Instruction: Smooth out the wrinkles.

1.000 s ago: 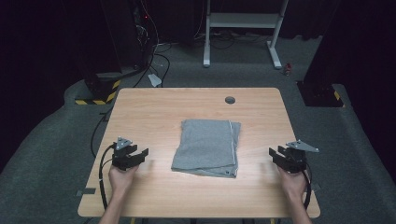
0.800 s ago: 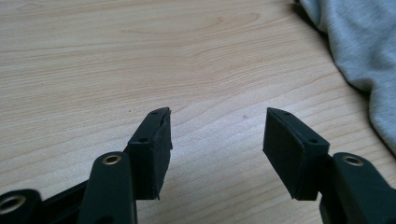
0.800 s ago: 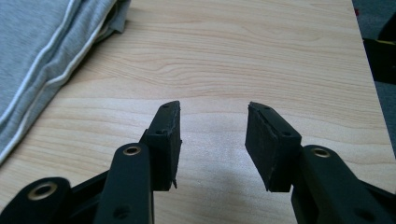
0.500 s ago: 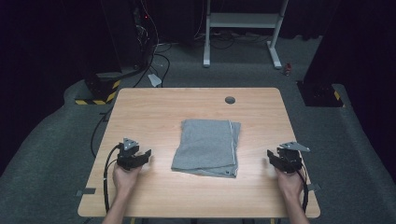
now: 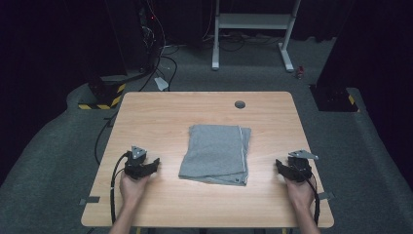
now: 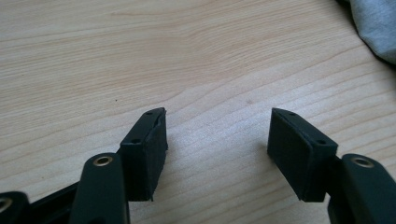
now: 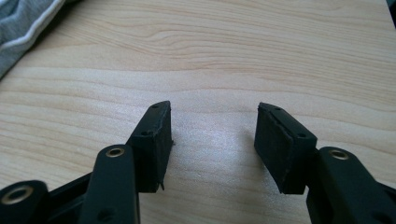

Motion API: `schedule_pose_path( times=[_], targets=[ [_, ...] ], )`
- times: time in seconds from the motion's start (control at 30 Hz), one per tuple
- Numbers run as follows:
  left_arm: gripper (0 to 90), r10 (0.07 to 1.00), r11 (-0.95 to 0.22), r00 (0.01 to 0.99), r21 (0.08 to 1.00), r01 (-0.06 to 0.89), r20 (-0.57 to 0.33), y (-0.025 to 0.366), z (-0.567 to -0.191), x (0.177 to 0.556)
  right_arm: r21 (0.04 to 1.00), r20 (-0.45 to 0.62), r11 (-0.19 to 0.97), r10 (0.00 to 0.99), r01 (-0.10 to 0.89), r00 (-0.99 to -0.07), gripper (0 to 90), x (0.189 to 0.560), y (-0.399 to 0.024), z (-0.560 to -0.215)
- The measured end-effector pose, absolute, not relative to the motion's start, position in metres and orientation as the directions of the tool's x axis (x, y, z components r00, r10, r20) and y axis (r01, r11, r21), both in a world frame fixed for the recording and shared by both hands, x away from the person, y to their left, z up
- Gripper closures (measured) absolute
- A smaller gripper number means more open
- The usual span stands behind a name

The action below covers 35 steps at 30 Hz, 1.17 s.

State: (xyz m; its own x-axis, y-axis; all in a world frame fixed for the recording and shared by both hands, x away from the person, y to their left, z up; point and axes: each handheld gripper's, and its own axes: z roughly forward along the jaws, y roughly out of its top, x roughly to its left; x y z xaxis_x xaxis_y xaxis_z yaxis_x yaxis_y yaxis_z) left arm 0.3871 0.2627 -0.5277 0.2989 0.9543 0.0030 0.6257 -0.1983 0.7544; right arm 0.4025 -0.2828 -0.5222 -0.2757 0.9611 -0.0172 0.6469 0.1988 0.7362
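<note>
With both grippers, left point(image 5: 146, 165) and right point(image 5: 287, 166), spread wide and empty, approach the folded grey cloth point(image 5: 216, 153) mid-frame squarely, I judge.

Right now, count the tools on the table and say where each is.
2. The left tool sits left of the folded grey cloth, open; the right tool sits right of it, open. Neither touches the cloth.

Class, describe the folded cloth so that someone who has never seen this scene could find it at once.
Start at the wooden table. In its middle, between the left gripper and right gripper, lies the grey folded cloth. It is the one soft thing there, with a pale seam along its right side.
</note>
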Motion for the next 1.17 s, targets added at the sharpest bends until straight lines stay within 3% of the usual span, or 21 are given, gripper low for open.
schedule_pose_path(
  times=[0.4, 1.17],
  targets=[
    [31.2, 0.955, -0.196, 0.297, 0.752, 0.63, 0.0, 0.2608, -0.5281, 0.3866, 0.733, -0.016, 0.199, 0.961, 0.651, -0.276, 39.4, 0.4025, -0.2833, -0.5224],
    [30.8, 0.954, -0.199, 0.299, 0.751, 0.63, 0.001, 0.2609, -0.5279, 0.3867, 0.732, -0.014, 0.197, 0.961, 0.653, -0.274, 38.7, 0.4026, -0.2833, -0.5223]
  ],
)
